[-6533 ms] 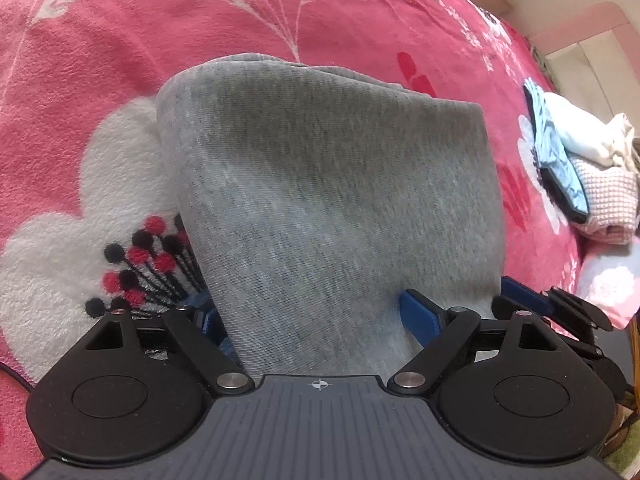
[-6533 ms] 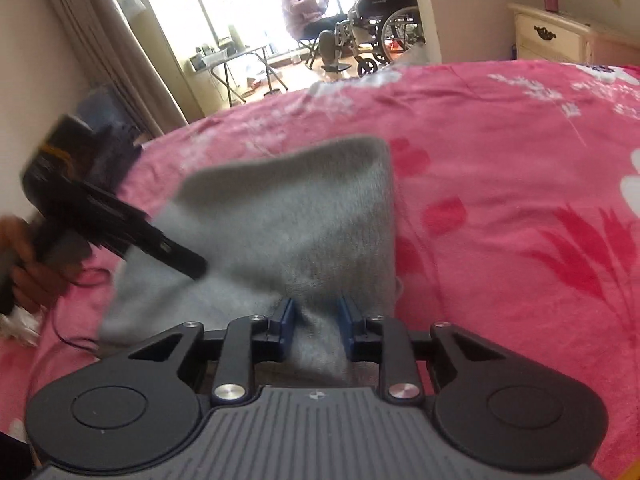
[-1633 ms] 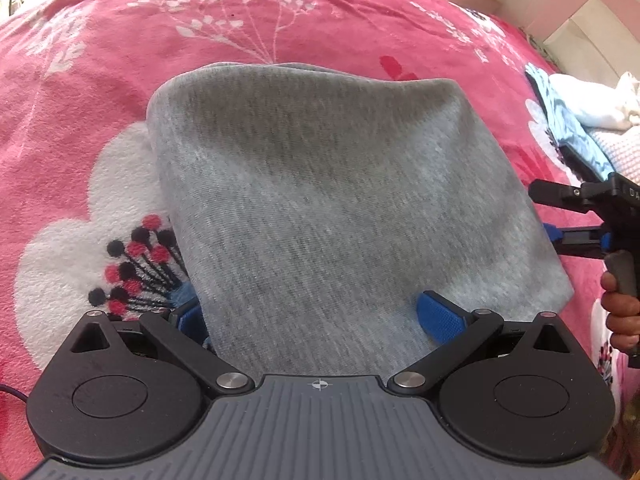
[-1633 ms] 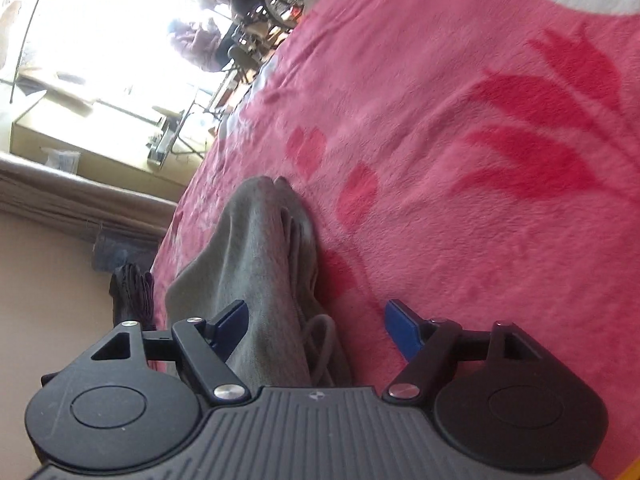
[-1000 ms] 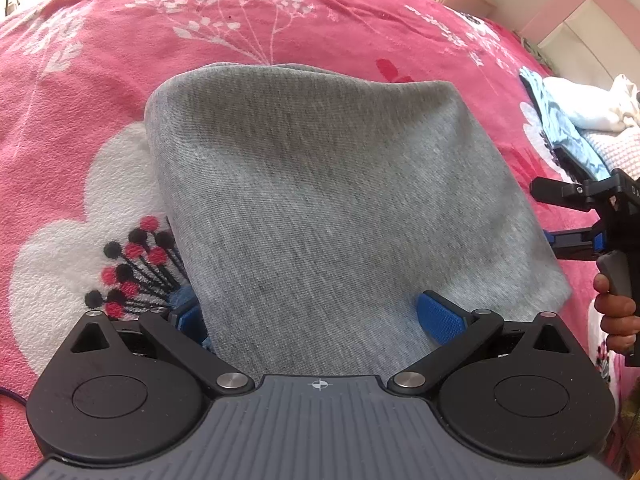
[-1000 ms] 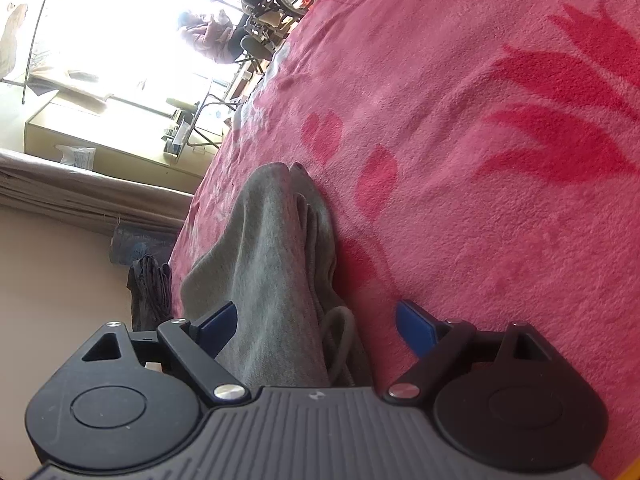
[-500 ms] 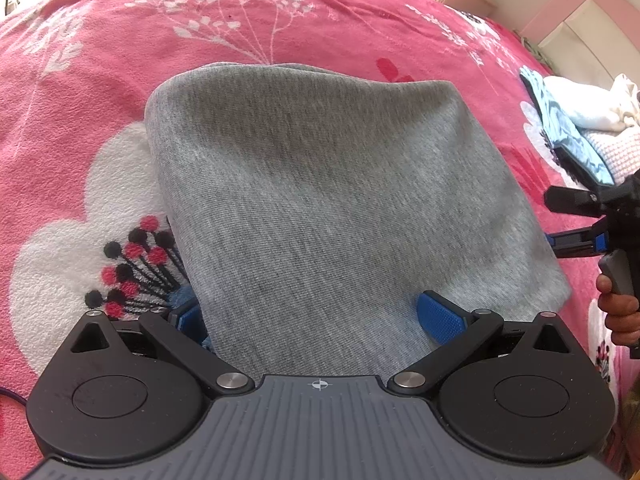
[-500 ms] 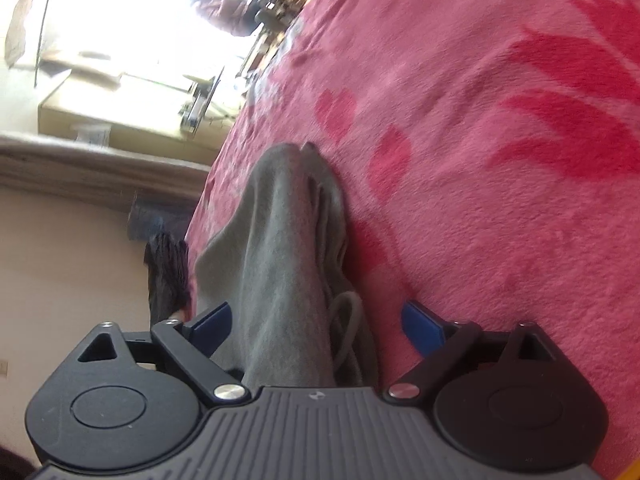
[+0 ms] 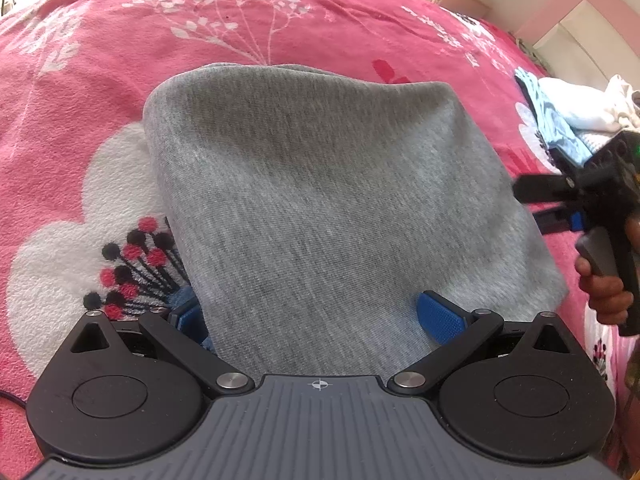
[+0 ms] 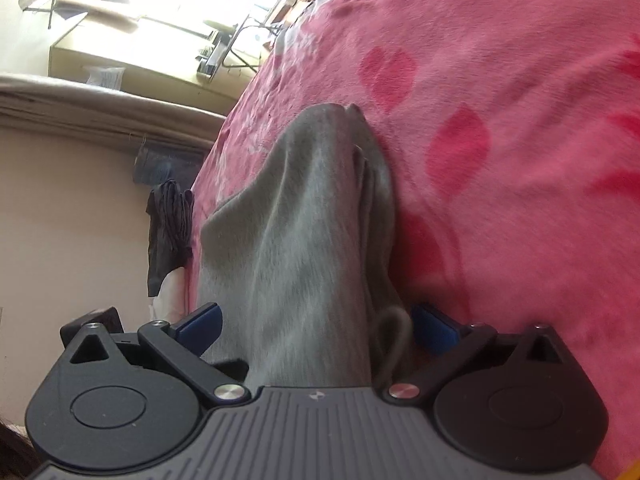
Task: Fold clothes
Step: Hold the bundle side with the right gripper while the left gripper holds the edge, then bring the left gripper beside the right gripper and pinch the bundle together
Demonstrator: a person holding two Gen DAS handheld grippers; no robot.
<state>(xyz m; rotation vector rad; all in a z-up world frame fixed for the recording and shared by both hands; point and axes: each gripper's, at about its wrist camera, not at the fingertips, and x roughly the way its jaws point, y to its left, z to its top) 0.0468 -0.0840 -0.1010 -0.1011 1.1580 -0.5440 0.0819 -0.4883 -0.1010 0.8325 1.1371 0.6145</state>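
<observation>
The grey garment (image 9: 320, 200) lies folded on the pink bed blanket (image 9: 80, 60), and I am now letting its edge go. My right hand-held gripper (image 10: 316, 324) is opening — the folded side edge with its cord loop (image 10: 394, 340) is between the blue pads (image 10: 434, 328), but they do not press on it. My left hand-held gripper (image 9: 316, 316) stands wide over the near edge of the garment, its pads apart and not clenched on anything; the left pad seems to sit just off the cloth's side.

To do this step well, I think I should pull the right one back along its own line, low and slow, so a pad does not catch the cord loop and drag the layers out of the fold. The left one can stay above the cloth until the right is free. After this, I judge one more fold or a smoothing may be needed.

The right wrist view shows the stacked layers at the side edge and the cord loop — the left view shows only a flat grey top. The left wrist view shows the whole outline of the garment, my right hand (image 9: 604, 292) on its handle, and other clothes (image 9: 576, 116) waiting at the far right of the bed.
</observation>
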